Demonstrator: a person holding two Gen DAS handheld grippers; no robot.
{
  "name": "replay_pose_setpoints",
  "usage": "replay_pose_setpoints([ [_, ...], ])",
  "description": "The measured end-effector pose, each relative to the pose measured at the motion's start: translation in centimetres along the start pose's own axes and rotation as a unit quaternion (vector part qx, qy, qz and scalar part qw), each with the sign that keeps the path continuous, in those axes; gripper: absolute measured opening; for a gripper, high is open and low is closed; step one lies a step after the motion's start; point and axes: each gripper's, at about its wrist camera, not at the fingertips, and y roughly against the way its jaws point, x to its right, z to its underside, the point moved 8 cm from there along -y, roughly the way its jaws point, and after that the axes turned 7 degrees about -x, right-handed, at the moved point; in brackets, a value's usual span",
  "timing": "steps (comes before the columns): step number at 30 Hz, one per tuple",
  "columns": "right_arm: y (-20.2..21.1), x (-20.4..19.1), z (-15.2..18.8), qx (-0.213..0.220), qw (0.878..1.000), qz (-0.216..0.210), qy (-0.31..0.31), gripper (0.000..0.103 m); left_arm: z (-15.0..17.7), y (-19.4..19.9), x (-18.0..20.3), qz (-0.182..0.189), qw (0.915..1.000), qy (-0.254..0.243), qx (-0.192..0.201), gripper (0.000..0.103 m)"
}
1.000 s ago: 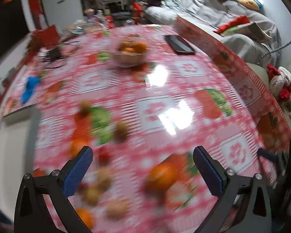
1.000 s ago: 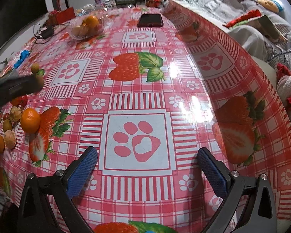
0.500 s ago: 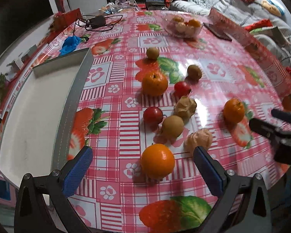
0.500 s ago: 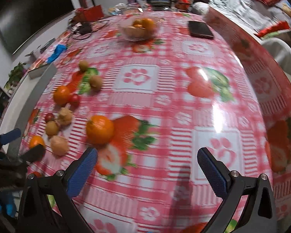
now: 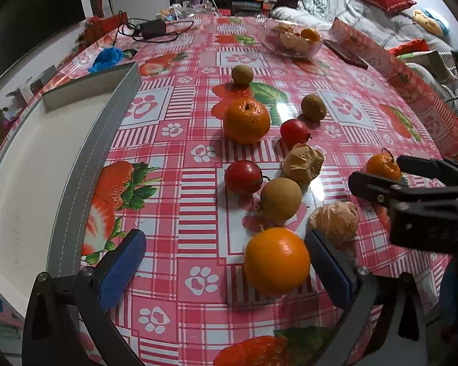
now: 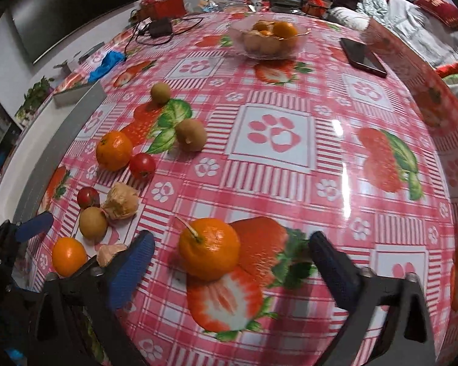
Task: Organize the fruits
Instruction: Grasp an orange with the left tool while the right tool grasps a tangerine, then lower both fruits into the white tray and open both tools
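Observation:
Several loose fruits lie on the strawberry-print tablecloth. My left gripper (image 5: 226, 262) is open, and a smooth orange (image 5: 276, 260) sits just inside its right finger. Behind it lie a brown round fruit (image 5: 280, 199), a wrinkled peeled one (image 5: 336, 222), two red tomatoes (image 5: 242, 177) and a large tangerine (image 5: 246, 121). My right gripper (image 6: 232, 262) is open around a stemmed tangerine (image 6: 209, 251), which also shows in the left wrist view (image 5: 383, 167) between the right gripper's fingers. A white tray with a grey rim (image 5: 85, 152) lies at the left.
A glass bowl (image 6: 270, 38) of tangerines stands at the far side, with a black phone (image 6: 363, 57) to its right. A blue cloth (image 5: 107, 56) and a charger with cables (image 5: 152, 29) lie at the far left. A sofa with cushions is beyond the table's right edge.
Both grippers have moved closer to the fruit. The right gripper has come around the stemmed tangerine, and the left gripper has neared the smooth orange.

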Motion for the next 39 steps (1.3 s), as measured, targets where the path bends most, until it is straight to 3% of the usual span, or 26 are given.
replay_pose_setpoints([
  [3, 0.2, -0.7, -0.1, 0.011, 0.999, 0.027, 0.031, 0.064, -0.3, 0.0, 0.1, -0.004, 0.9999, -0.001, -0.01, 0.101],
  [5, 0.5, -0.9, -0.2, 0.013, 0.999, 0.016, 0.033, 0.037, -0.2, 0.5, 0.6, 0.001, 1.0, -0.008, -0.001, 0.09],
  [7, 0.8, -0.6, -0.2, 0.015, 1.0, 0.003, 0.02, 0.038, -0.1, 1.1, 1.3, 0.004, 0.9997, -0.022, 0.009, 0.059],
  [9, 0.9, -0.3, -0.1, 0.014, 1.0, -0.005, 0.008, 0.038, -0.1, 1.5, 1.7, 0.005, 0.9994, -0.032, 0.012, 0.038],
  [16, 2.3, 0.3, 0.6, 0.016, 1.0, -0.022, -0.01, 0.038, -0.1, 2.3, 0.7, 0.029, 0.9995, -0.012, 0.008, 0.037],
  [25, 4.6, -1.4, -0.6, 0.025, 0.999, -0.046, -0.011, 0.038, -1.9, 6.8, -3.0, 0.035, 0.9985, 0.011, 0.041, 0.037],
  [32, 5.9, -6.7, -3.1, 0.027, 0.996, -0.08, 0.02, 0.038, -3.2, 9.3, -10.1, -0.007, 0.9966, 0.053, 0.062, 0.037],
  [39, 5.7, -14.8, -5.5, 0.02, 0.99, -0.112, 0.079, 0.038, -2.1, 8.5, -17.0, -0.061, 0.9922, 0.097, 0.05, 0.037],
])
